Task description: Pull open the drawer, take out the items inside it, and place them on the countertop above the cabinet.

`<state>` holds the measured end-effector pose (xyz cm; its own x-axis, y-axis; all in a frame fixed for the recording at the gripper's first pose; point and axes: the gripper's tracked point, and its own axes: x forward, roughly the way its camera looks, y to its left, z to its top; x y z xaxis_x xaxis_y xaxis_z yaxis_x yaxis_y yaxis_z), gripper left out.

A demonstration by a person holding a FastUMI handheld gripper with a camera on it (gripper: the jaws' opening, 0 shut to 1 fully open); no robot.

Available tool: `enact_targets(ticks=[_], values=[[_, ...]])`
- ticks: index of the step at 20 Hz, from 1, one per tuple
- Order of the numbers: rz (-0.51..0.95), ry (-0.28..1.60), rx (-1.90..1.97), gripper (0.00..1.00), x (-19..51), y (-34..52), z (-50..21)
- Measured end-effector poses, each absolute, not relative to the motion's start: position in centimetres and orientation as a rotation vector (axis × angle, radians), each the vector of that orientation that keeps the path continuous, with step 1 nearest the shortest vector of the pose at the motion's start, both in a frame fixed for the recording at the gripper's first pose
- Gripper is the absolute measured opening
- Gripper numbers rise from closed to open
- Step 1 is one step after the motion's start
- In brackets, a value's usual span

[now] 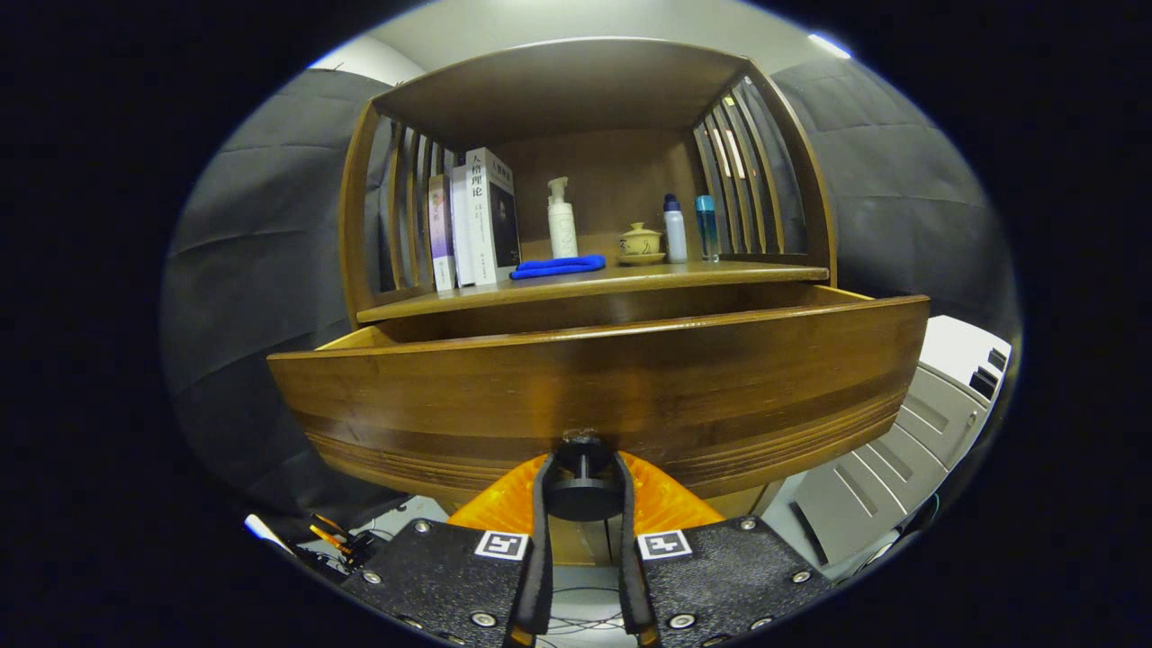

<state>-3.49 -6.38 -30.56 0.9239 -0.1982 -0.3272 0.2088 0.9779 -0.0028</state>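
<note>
Gripper view: the gripper (583, 490) has both fingers pinched on the round dark drawer knob (583, 486), one finger on each side of it, so a straight rearward pull transfers to the drawer without slipping off. The knob sits low on the centre of the drawer front (594, 387), directly at 12 o'clock from the fingertips. The drawer stands part-way out from the wooden cabinet (360, 207); a band of its interior shows behind the front panel, but the panel hides whatever lies inside, so the contents cannot be told. Above, at 12 o'clock, lies the countertop (594, 281), the target surface. It already carries books (477, 220) at 11 o'clock, a blue cloth (558, 266), a white pump bottle (562, 220), a lidded teacup (640, 241) and two small bottles (688, 229) at 1 o'clock. Judgement: the opening step is in hand; retrieval is not yet started.
</note>
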Motion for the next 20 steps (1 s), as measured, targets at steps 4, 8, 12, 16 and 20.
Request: enact_targets(ticks=[4, 8, 12, 16, 20], values=[[-0.207, 0.347, 0.034, 0.30, -5.7, -5.7, -30.6], [-0.209, 0.364, 0.042, 0.31, -8.4, -4.9, -30.8], [-0.199, 0.376, 0.027, 0.31, -9.6, -4.6, -30.9], [-0.204, 0.375, 0.019, 0.31, -10.7, -4.3, -31.0], [-0.201, 0.359, 0.018, 0.31, -10.9, -4.1, -30.8]])
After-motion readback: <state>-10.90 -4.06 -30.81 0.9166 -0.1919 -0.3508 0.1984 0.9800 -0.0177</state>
